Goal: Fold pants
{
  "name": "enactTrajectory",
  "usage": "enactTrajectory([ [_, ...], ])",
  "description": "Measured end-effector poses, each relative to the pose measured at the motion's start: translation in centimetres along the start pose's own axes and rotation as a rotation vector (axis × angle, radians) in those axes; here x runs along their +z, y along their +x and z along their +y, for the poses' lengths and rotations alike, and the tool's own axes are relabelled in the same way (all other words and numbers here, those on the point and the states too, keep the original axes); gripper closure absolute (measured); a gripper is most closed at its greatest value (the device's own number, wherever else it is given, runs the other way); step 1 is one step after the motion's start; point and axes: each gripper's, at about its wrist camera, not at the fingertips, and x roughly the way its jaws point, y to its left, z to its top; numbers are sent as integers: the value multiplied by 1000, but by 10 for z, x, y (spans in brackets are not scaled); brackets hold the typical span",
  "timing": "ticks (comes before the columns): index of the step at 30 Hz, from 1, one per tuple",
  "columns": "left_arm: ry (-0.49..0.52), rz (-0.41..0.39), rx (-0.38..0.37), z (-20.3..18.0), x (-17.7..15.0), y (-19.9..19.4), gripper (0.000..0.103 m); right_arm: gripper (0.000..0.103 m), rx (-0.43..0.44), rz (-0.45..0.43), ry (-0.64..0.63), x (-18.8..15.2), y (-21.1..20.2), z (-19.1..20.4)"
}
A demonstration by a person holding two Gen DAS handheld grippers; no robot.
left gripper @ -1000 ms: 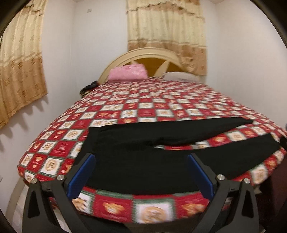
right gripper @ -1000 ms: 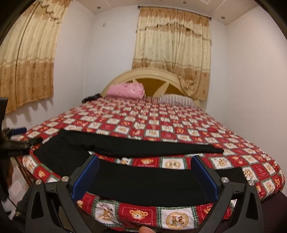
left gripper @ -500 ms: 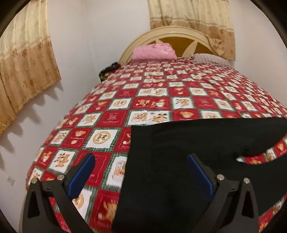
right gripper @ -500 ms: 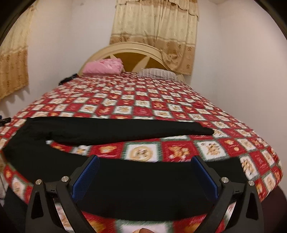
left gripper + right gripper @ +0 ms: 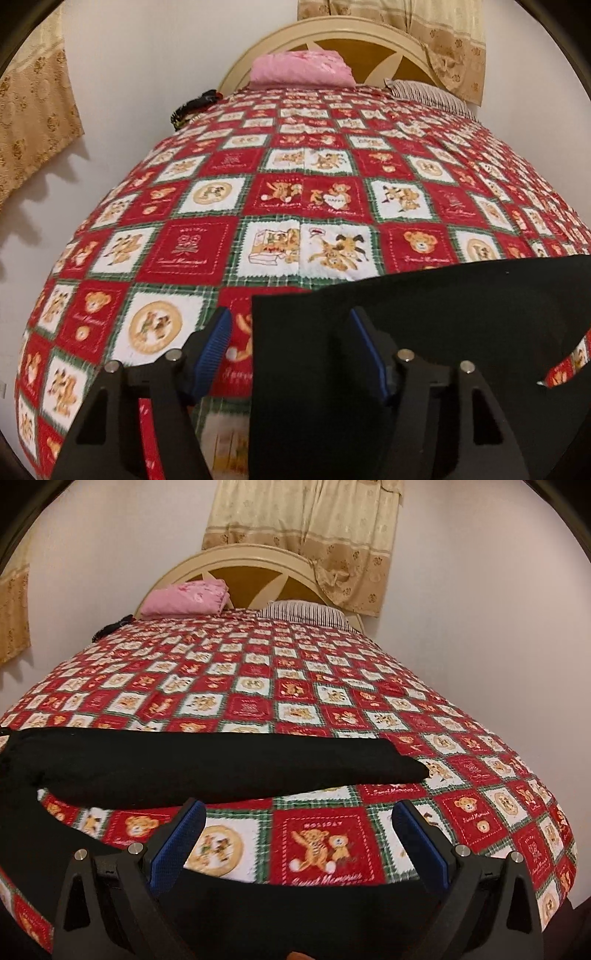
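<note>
With the black pants (image 5: 424, 332) spread along the bed's (image 5: 295, 206) near edge, our left gripper (image 5: 291, 350) has just been narrowing its jaws over the waistband corner, seemingly not pinching yet, while our right gripper (image 5: 299, 845) hangs wide and empty over the near leg.

Even, warm indoor light, moderately bright. Soft scalloped shadow of curtain (image 5: 35, 122) on white wall. Strong fisheye bulge, bedspread (image 5: 295, 206) domed, dark vignette in corners. Slight motion blur on near squares, far pillows softer. Black pants (image 5: 207, 768) featureless, no folds readable.
</note>
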Motion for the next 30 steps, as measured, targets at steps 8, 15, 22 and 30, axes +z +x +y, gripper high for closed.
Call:
enactTrajectory([
  [8,-51,66,-73,11,-4,33,47,13,14,79,115,11,40,-40],
  [15,-72,78,-120,18,-1,41,53,22,-20,123,143,21,69,-64],
  [22,-50,78,-151,18,3,42,67,23,-67,178,179,34,103,-101],
  [30,-35,78,-202,14,2,43,83,30,-69,250,233,59,146,-149],
])
